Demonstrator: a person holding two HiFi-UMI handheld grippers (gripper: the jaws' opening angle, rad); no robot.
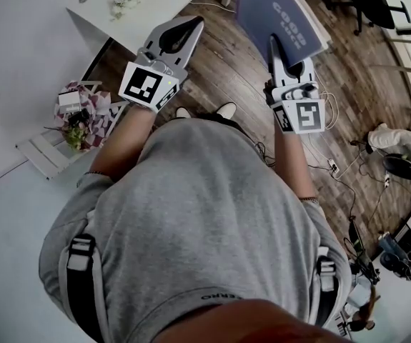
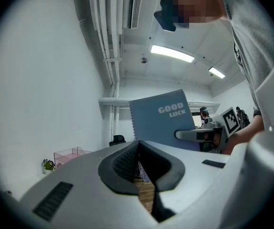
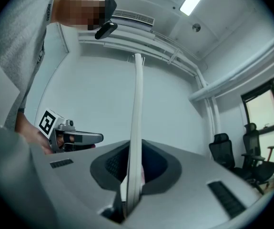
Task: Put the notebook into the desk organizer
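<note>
A blue spiral notebook (image 1: pixel 280 9) printed "GOOD LUCK" is held in the air over the wooden floor, and my right gripper (image 1: pixel 274 47) is shut on its lower edge. In the right gripper view the notebook (image 3: pixel 137 109) shows edge-on, rising from between the jaws of my right gripper (image 3: pixel 135 178). My left gripper (image 1: pixel 193 24) is shut with nothing in it, to the left of the notebook and apart from it. The left gripper view shows the notebook's cover (image 2: pixel 163 120). A pink clear desk organizer (image 2: pixel 70 154) stands on a white table far left.
A white desk (image 1: pixel 41 20) fills the upper left, with a flower pot (image 1: pixel 76 123) and a white rack (image 1: pixel 48 152) at its edge. Cables (image 1: pixel 334 166) and gear lie on the floor to the right. Office chairs (image 3: pixel 232 154) stand by the window.
</note>
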